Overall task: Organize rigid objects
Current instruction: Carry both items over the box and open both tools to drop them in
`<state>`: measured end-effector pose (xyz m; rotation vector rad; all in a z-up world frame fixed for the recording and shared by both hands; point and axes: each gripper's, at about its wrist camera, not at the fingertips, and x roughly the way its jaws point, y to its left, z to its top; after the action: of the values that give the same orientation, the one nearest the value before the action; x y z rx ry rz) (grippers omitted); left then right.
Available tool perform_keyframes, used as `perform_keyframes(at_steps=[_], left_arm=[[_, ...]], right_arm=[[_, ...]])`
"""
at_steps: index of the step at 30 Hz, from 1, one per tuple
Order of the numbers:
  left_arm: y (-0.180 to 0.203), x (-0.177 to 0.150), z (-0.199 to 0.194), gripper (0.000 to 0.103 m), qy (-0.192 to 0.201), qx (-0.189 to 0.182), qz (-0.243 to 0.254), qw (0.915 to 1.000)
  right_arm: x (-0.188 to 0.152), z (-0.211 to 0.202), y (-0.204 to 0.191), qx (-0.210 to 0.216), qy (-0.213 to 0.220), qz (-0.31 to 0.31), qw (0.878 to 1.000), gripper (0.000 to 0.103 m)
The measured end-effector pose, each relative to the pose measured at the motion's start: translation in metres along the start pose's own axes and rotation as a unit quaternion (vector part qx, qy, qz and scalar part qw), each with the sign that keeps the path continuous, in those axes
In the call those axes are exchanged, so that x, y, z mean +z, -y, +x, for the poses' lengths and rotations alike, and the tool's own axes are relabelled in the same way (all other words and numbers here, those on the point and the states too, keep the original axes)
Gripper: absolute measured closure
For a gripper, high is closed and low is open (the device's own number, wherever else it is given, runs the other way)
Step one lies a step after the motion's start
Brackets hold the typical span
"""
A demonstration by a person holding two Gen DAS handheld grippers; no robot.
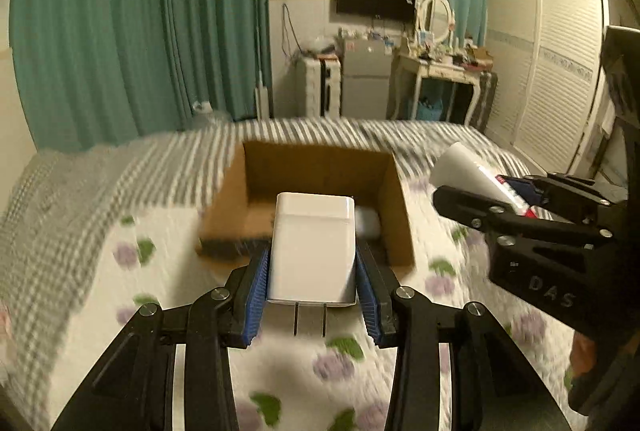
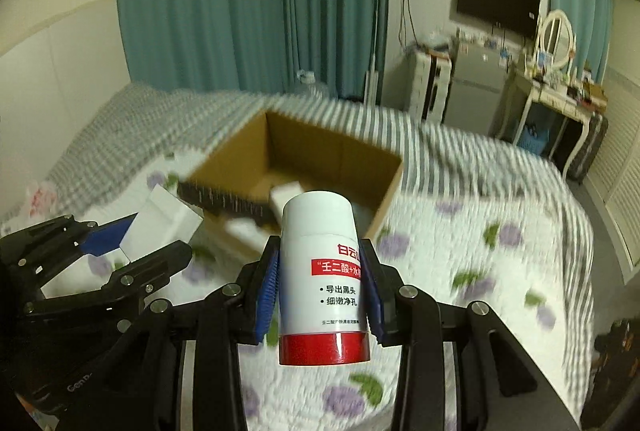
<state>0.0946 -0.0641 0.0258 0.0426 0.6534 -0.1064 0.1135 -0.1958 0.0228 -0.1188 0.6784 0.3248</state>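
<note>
My left gripper (image 1: 312, 263) is shut on a white plug charger (image 1: 312, 247), prongs toward the camera, held above the bed just in front of an open cardboard box (image 1: 320, 163). My right gripper (image 2: 320, 263) is shut on a white cylindrical bottle (image 2: 320, 271) with a red base and red label, held above the bed before the box (image 2: 336, 147). The right gripper with the bottle shows at the right of the left wrist view (image 1: 480, 191); the left gripper with the charger shows at the left of the right wrist view (image 2: 140, 243). White items lie inside the box (image 2: 286, 195).
The box sits on a bed with a floral quilt (image 1: 168, 271) and a grey checked blanket (image 1: 80, 183). Behind are teal curtains (image 1: 140, 23), a small fridge (image 1: 366, 79), a dressing table (image 1: 436, 71) and a white wardrobe (image 1: 560, 71).
</note>
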Motion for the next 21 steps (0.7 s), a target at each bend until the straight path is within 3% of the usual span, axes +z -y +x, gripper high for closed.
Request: perform_keyframes(at_steps=[9, 15, 21], left_arm=[[-0.02, 0.068, 0.052, 0.062, 0.021, 0.02, 0.005, 0.9996], [-0.025, 0.068, 0.109, 0.062, -0.007, 0.02, 0.004, 0.9998], [-0.023, 0.05, 0.166, 0.062, -0.051, 0.032, 0.015, 0.9981]], right_arm=[[0.073, 0.023, 0.009, 0.01, 0.047, -0.009, 0.999, 0.066], [0.09, 0.074, 0.016, 0.016, 0.037, -0.008, 0.999, 0.066], [0.077, 0.132, 0.034, 0.013, -0.004, -0.003, 1.0, 0.066]])
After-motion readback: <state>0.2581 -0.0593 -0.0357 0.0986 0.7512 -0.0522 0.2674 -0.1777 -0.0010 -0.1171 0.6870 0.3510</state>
